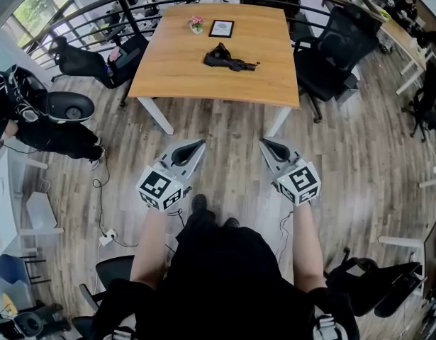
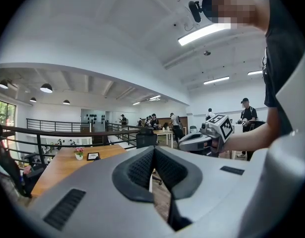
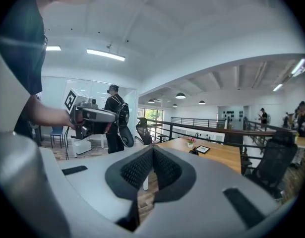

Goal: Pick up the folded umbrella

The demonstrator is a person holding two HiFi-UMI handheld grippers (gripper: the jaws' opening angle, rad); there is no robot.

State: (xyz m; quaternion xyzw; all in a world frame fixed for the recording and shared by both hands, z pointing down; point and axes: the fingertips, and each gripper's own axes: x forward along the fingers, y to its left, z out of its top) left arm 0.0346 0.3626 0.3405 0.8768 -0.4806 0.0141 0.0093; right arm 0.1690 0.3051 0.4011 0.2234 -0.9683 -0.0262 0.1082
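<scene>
Ahead, wooden table [image 1: 260,48] with folded umbrella [image 1: 228,59] stands on plank floor [image 1: 359,161].

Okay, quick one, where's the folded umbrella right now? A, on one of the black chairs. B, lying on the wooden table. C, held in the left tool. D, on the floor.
B: the umbrella lies near the middle of the wooden table, while the left tool and right tool are shut, empty and short of the table.
</scene>
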